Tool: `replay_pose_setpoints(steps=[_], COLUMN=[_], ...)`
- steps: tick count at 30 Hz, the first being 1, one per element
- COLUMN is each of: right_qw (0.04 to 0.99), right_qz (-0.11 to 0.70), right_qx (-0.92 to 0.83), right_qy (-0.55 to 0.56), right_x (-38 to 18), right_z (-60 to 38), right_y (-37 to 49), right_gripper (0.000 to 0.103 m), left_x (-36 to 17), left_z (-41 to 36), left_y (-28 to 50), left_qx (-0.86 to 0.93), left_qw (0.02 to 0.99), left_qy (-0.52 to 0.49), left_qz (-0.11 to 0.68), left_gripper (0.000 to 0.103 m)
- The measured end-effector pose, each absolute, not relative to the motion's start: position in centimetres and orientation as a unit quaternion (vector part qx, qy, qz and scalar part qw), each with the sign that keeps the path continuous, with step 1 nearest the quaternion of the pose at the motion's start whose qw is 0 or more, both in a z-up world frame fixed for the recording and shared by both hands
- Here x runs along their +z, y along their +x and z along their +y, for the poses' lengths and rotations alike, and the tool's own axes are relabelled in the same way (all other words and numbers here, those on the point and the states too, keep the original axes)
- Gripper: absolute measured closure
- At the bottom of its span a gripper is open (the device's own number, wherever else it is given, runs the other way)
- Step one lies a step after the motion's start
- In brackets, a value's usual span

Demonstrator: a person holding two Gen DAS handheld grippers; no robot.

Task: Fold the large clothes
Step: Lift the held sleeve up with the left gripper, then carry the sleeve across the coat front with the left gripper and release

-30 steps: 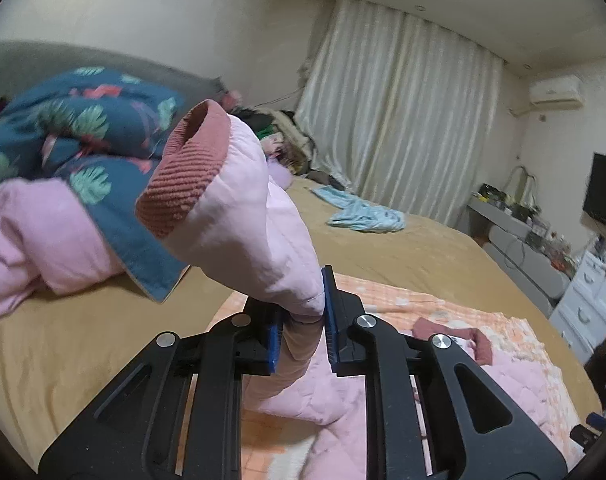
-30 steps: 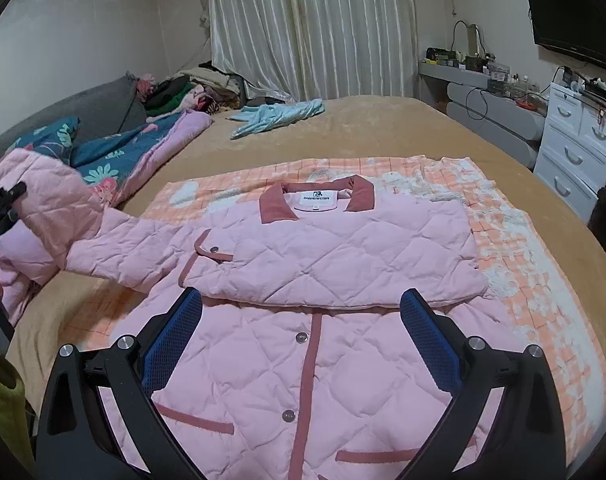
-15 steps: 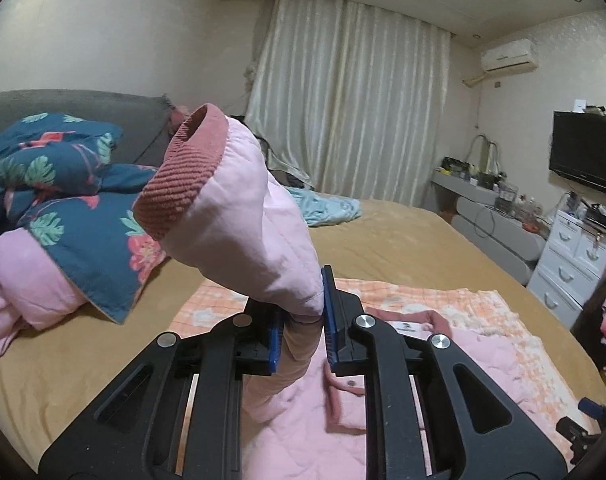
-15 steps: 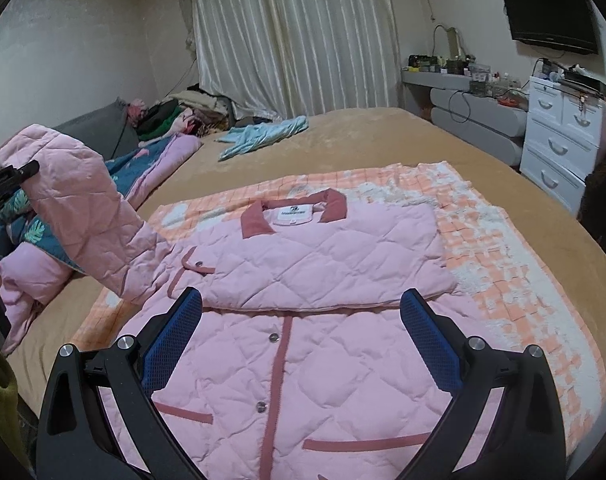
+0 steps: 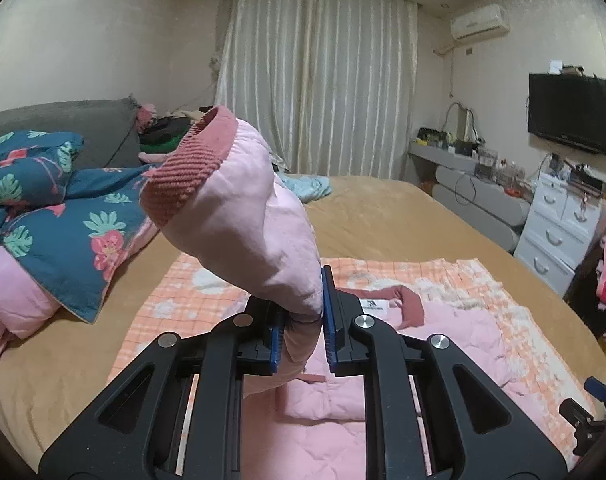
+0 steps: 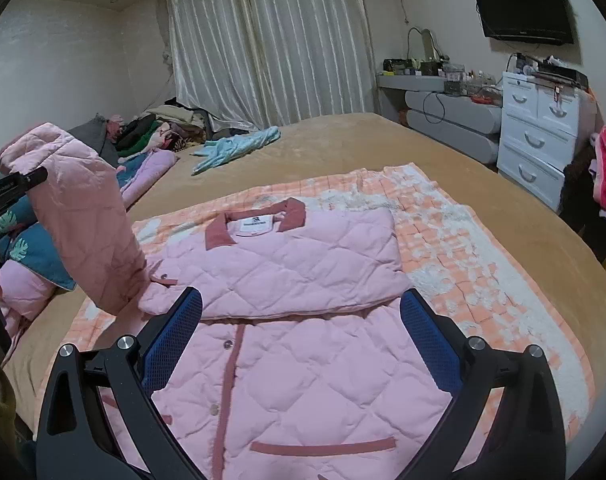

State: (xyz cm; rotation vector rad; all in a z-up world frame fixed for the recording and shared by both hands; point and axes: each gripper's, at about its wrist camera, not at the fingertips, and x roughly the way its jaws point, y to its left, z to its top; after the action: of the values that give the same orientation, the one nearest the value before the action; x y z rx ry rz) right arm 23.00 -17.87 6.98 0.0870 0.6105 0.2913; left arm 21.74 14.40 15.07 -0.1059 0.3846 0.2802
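Note:
A pink quilted jacket (image 6: 303, 360) with a dusty-red collar lies front up on an orange checked blanket (image 6: 463, 248). One sleeve is folded across its chest. My left gripper (image 5: 302, 330) is shut on the other sleeve (image 5: 247, 220), whose ribbed red cuff stands up above the blue pads. In the right wrist view that raised sleeve (image 6: 87, 224) rises at the left, beside the jacket's shoulder. My right gripper (image 6: 301, 340) hovers open over the jacket's front with nothing between its fingers.
A blue floral quilt (image 5: 59, 220) and pink bedding lie at the bed's left side. A light-blue garment (image 6: 239, 148) lies farther back, near a clothes pile by the curtain. White drawers (image 6: 539, 136), a grey shelf and a wall TV stand to the right.
My left gripper has carried the sleeve rightward, toward the jacket's body, so the sleeve now stands more upright. The right gripper has drifted a little over the jacket, still open.

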Motion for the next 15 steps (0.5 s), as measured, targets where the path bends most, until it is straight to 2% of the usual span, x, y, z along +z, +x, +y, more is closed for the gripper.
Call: replay_pose_setpoints(steps=[15], right_qw=[0.934], right_qz=[0.335], right_qx=[0.107], right_qy=[0.062], right_x=[2.7], right_z=[-22.5], right_y=[26.7], right_gripper=[0.004], left_x=[10.4], left_z=[6.4], left_y=[27.9], left_qx=[0.089], left_qw=[0.963], left_qy=[-0.006], left_qz=[0.255], left_gripper=[0.094])
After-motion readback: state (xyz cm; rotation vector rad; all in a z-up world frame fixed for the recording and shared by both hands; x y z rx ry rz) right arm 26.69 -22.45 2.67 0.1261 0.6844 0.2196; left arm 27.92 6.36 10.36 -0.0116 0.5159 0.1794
